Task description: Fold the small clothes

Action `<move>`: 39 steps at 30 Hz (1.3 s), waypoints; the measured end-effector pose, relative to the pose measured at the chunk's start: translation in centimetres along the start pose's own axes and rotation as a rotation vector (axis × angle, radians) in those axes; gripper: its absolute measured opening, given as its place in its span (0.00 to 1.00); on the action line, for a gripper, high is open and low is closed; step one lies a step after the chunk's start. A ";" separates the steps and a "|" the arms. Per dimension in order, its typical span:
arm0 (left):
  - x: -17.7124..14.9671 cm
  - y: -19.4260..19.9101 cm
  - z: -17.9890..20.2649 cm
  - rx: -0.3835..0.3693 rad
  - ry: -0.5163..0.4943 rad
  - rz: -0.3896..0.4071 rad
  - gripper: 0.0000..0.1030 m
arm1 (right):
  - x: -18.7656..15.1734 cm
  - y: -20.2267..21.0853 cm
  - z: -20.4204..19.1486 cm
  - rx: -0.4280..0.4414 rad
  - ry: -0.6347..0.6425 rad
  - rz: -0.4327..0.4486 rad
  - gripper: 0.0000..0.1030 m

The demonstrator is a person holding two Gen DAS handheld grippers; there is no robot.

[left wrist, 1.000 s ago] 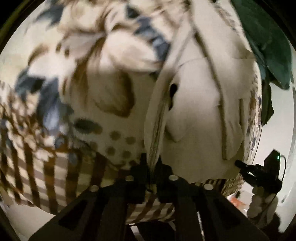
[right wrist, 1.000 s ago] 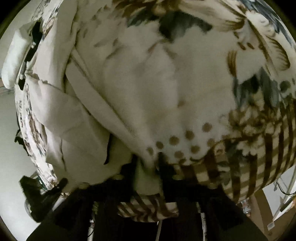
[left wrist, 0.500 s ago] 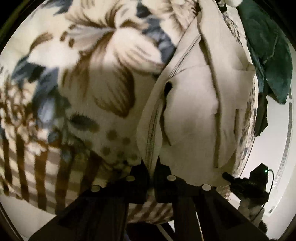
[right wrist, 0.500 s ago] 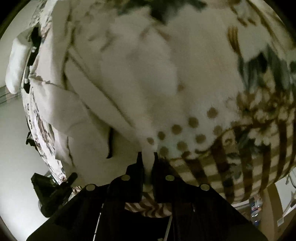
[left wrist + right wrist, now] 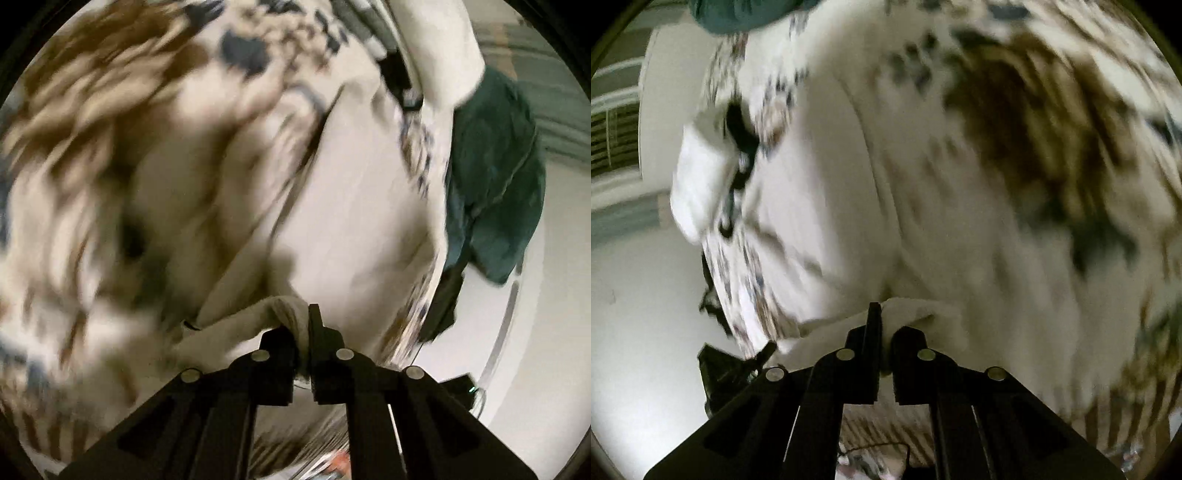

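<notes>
Your left gripper (image 5: 302,332) has its two black fingers pinched tight on a bunched roll of the cream garment (image 5: 351,206), a plain, soft, matte cloth with folds and a seam line running up from the grip. Your right gripper (image 5: 884,326) is likewise clamped on a thick fold of the same cream garment (image 5: 820,192), the cloth squeezed into the narrow slot between the fingers. The garment lies over the patterned bedspread (image 5: 92,147), which is cream with brown leaf shapes, dark blue blotches and brown stripes near its edge; motion blur smears the print in both views.

In the left wrist view, a dark green cloth (image 5: 495,166), crumpled with a rounded outline, sits just beyond the garment's far edge and touches the bedspread's border. In the right wrist view, the same green cloth (image 5: 746,13) shows only as a sliver above the garment. A dark device (image 5: 727,373), too shadowed to name, sits beside the garment's lower edge near your right gripper.

Beside the garment, past the bedspread's edge (image 5: 738,288), pale bare floor (image 5: 639,314) opens out in the right wrist view, and a louvred panel (image 5: 613,140) stands on the wall beyond it. In the left wrist view, light floor (image 5: 535,332) spreads below the green cloth.
</notes>
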State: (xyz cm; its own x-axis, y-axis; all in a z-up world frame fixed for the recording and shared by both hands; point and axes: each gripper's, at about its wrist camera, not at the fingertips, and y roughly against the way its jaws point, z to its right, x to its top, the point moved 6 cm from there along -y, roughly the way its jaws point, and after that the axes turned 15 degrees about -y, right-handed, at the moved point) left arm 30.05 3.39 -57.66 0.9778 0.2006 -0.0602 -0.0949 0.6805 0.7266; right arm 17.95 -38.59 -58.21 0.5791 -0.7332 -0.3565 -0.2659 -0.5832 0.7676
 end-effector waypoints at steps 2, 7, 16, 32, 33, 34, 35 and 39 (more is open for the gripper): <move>2.9 -0.4 0.2 -0.030 0.010 0.031 0.14 | 2.7 -0.7 -1.0 0.039 -0.046 0.017 0.13; 3.3 2.3 -0.6 -0.025 -0.019 0.132 0.64 | 3.8 0.2 -2.0 0.019 0.018 0.075 0.56; 1.2 -1.6 -2.6 0.220 -0.211 0.017 0.64 | 4.4 -3.1 -0.2 -0.084 0.089 0.059 0.56; 4.0 -4.6 -2.1 0.277 -0.279 0.004 0.06 | 5.1 -8.7 -1.6 -0.244 0.136 0.098 0.06; 4.1 -4.4 -1.9 0.278 -0.281 -0.009 0.06 | 5.0 -8.7 -2.1 -0.261 0.157 0.099 0.09; 4.3 -4.1 -1.6 0.291 -0.293 -0.020 0.09 | 4.9 -8.7 -2.6 -0.262 0.174 0.097 0.11; 4.4 -3.8 -1.2 0.297 -0.307 -0.021 0.20 | 4.8 -8.5 -3.1 -0.244 0.184 0.094 0.18; 6.3 -3.0 1.8 0.255 -0.383 0.025 0.81 | 4.8 -7.4 -5.8 -0.157 0.229 0.119 0.51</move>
State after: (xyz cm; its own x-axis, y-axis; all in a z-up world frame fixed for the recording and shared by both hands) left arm 36.81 1.39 -59.00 0.9791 -0.0927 0.1813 -0.1167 0.4740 0.8728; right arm 27.14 -35.73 -62.53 0.7147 -0.6847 -0.1428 -0.2304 -0.4233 0.8762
